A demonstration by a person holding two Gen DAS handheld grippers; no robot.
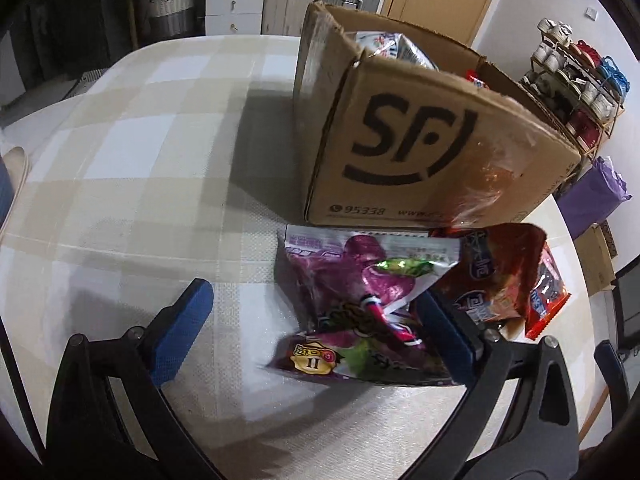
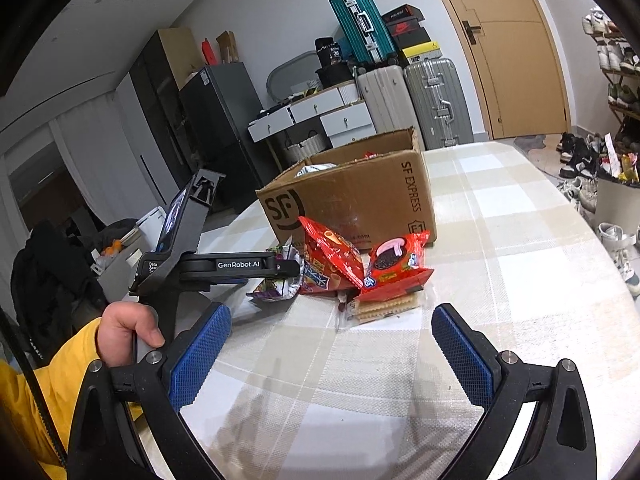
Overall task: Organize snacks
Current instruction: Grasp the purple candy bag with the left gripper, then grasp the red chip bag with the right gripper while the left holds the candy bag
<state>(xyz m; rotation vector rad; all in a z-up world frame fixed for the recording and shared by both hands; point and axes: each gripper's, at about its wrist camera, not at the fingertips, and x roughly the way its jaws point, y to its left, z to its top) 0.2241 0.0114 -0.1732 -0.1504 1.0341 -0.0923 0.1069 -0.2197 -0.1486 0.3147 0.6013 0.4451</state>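
1. Nearest me, my right gripper (image 2: 332, 354) hangs over bare desk (image 2: 500, 216) with its blue fingers (image 2: 200, 360) spread wide and nothing between them. I read it as standing by, low and pointed at the snack pile at about 12 o'clock.

2. At 9 o'clock in the right view, a hand (image 2: 128, 330) in a yellow sleeve (image 2: 52, 392) grips the handle of my left gripper (image 1: 316, 336), which reaches toward the pile from the side.

3. The left fingers (image 1: 184, 332) are also apart. The purple snack bag (image 1: 360, 300) lies in the gap, close against the finger at 4 o'clock and well clear of the one at 8 o'clock. Nothing is clamped yet; I judge the wide opening is there to straddle the puffy bag before closing.

4. Just beyond, the remaining snacks bunch together: a red-orange bag (image 2: 328, 256) leaning on its neighbours, a red cookie pack (image 2: 396, 260) resting on a clear cracker pack (image 2: 384, 308). They sit right at the foot of the box, presumably so each lift is short.

5. Past them, at 12 o'clock, the cardboard box (image 2: 352, 196) stands open-topped on the desk, a silver packet (image 1: 400, 46) already showing inside. I take it as the destination.

6. Farthest, suitcases (image 2: 432, 100) and a door (image 2: 512, 52) line the wall.
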